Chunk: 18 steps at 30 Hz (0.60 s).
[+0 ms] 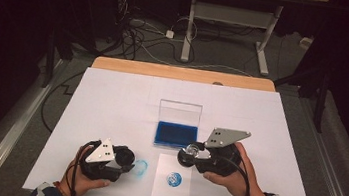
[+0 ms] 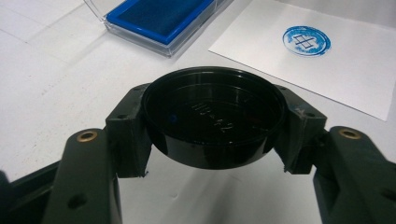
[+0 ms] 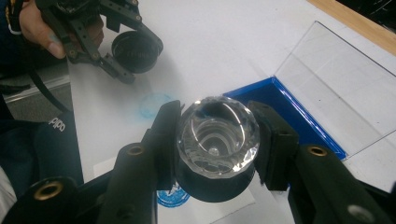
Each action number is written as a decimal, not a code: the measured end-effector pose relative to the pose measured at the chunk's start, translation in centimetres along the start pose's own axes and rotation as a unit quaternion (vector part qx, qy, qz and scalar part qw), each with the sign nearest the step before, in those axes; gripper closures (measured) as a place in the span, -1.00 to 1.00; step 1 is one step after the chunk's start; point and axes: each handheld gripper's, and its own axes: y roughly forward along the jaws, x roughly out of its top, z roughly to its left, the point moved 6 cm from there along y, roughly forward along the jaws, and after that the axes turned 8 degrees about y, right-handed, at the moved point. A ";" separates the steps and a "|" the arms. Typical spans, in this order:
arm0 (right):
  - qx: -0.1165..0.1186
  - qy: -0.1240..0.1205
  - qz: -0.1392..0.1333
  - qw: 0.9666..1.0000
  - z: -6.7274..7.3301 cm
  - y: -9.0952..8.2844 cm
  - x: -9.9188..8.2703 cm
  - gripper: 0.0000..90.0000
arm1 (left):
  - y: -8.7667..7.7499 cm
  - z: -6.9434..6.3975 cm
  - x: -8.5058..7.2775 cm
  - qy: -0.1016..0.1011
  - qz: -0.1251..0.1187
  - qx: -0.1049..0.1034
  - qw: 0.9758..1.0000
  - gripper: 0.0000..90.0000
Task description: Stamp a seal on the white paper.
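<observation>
Black plastic made the round stamp cap (image 2: pixel 214 122) that the left gripper (image 2: pixel 214 140) pinched between its two jaws; the cap was held by its rim, its hollow side facing the camera in the left gripper view. In the high view this gripper (image 1: pixel 127 160) was at the near left of the white sheet (image 1: pixel 111 100) covering the table, just beside a pale blue smear (image 1: pixel 140 168) on the sheet.

The right gripper (image 3: pixel 215 140) was clamped on a stamp (image 3: pixel 218 140) with a clear faceted crystal top and a black body. In the high view the stamp (image 1: pixel 188 155) was held above the table, between the blue ink pad (image 1: pixel 175 134) and a small white paper (image 1: pixel 173 181). The paper carried one round blue stamp print (image 1: pixel 174 179). The ink pad lay in a clear case whose lid (image 1: pixel 179 113) stood open and upright behind it. The two grippers were apart from each other.
</observation>
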 end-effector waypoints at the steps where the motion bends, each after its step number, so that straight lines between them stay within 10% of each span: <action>1: -0.002 0.000 -0.001 1.000 -0.1 0.0 0.0 0.28 | 0.1 -0.1 0.1 0.002 0.001 -0.001 1.000 -0.19; 18: 0.000 0.002 -0.015 1.000 0.0 -0.5 0.5 0.28 | 1.2 -0.8 1.0 0.009 0.001 -0.020 1.000 -0.19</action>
